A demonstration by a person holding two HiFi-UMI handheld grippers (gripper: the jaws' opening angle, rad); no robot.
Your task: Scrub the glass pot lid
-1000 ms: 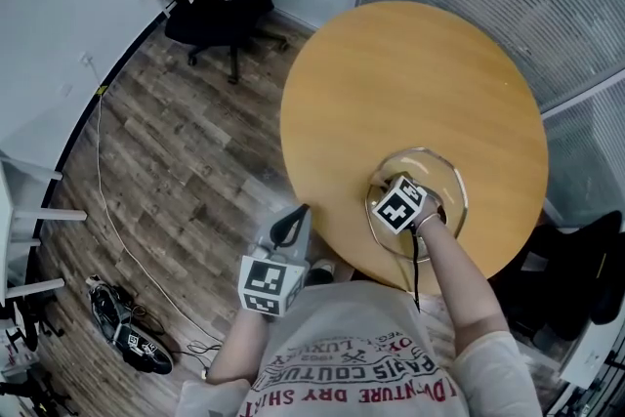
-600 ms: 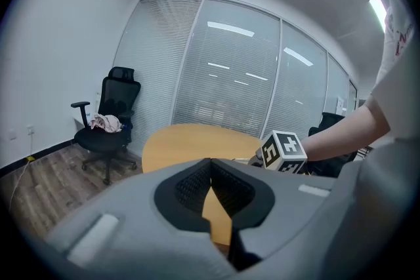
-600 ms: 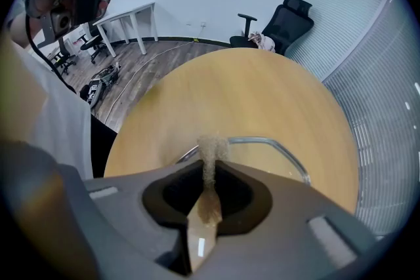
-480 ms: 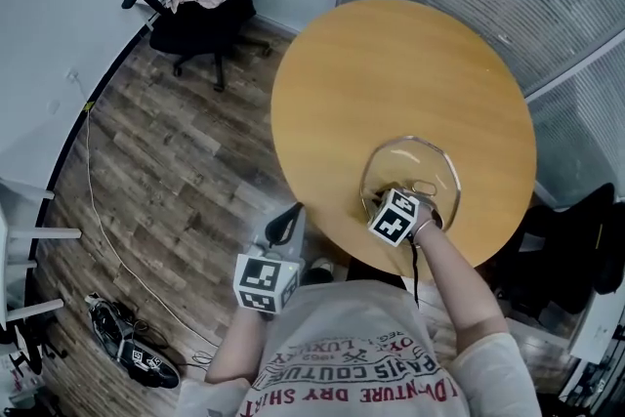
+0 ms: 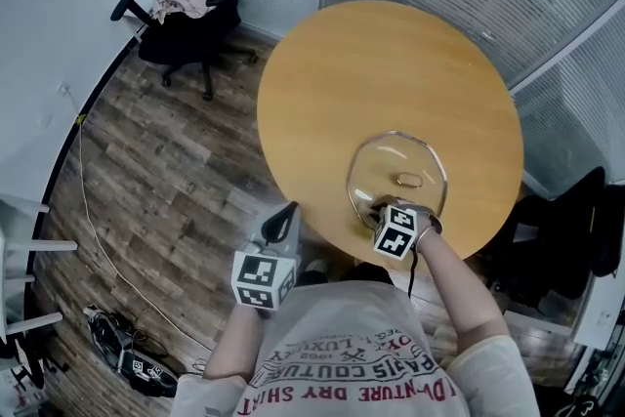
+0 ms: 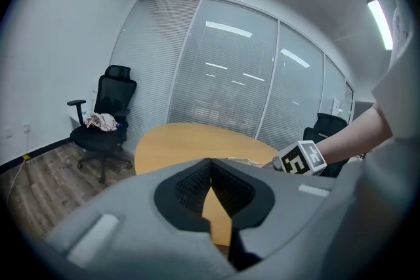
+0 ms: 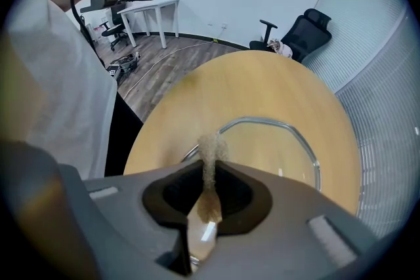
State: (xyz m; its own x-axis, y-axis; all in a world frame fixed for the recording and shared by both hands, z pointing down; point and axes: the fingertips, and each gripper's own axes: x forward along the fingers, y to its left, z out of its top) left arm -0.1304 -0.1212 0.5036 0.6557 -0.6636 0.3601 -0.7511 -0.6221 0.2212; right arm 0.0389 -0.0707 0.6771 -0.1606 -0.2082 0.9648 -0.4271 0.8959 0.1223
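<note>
The glass pot lid (image 5: 393, 154) lies flat on the round wooden table (image 5: 371, 63), on the part nearest the person and not far from the edge, with its knob (image 5: 408, 179) showing at the middle. The right gripper (image 7: 209, 168) is down at the lid's near rim, its jaws pinched together on a thin tan scrub pad (image 7: 211, 146), and only a short tuft stands out past the tips. The left gripper (image 6: 210, 166) hangs off the table beside the person's body, jaws closed tip to tip with nothing between them, so it plays no part at the lid. The step in hand looks like the scrubbing stroke itself, and nothing pins the lid, which is the thing to mind. A hard sideways push would likely skate the glass toward the table edge, so the pressure should go mostly downward, with short overlapping passes worked from the near rim inward and round the knob. With so little pad exposed, the gripper wants tilting so that the tuft, not the hard jaw, meets the glass. The squeeze should stay firm so the pad does not slip back between the jaws. If the lid starts to creep, the idle left gripper could steady the far rim or the knob.
</note>
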